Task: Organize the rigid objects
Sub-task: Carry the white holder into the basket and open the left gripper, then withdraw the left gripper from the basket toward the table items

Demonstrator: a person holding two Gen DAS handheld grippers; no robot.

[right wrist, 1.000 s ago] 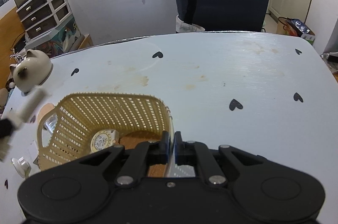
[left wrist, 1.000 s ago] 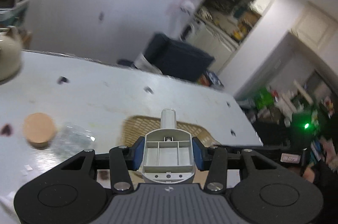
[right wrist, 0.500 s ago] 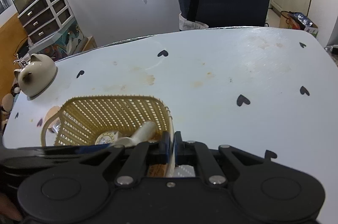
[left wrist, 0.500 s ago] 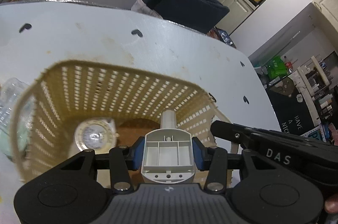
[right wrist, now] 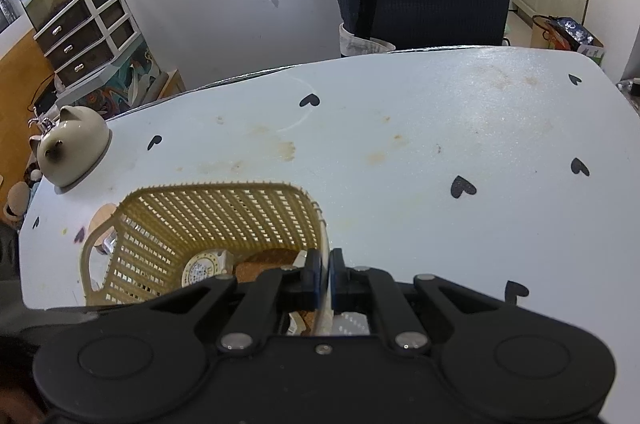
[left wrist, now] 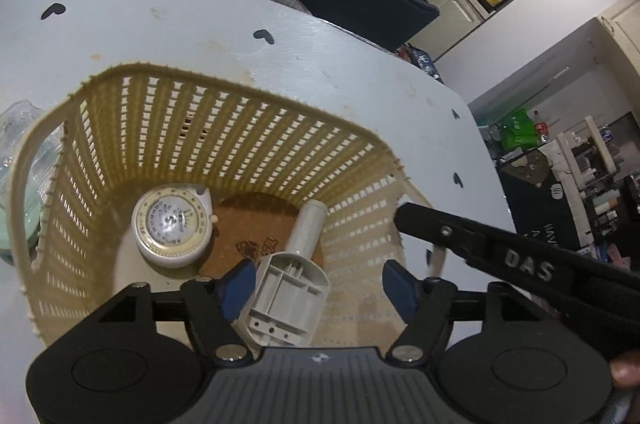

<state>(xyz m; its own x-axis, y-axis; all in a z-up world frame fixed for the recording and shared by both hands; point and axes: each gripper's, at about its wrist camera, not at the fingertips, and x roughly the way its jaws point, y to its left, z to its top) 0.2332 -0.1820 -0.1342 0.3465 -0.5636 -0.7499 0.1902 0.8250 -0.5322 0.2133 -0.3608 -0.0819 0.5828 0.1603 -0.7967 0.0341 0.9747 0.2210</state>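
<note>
A grey plastic part (left wrist: 289, 280) leans tilted inside the woven basket (left wrist: 248, 128) beside a round dial (left wrist: 173, 224), loose between the left gripper (left wrist: 316, 284), whose fingers have just spread apart. The right gripper (right wrist: 325, 272) pinches the basket's rim on the worktop (right wrist: 420, 152).

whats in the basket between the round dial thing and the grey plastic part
In the left wrist view, a brown cork mat on the basket floor lies between the round dial and the grey plastic part; nothing else is there.
</note>
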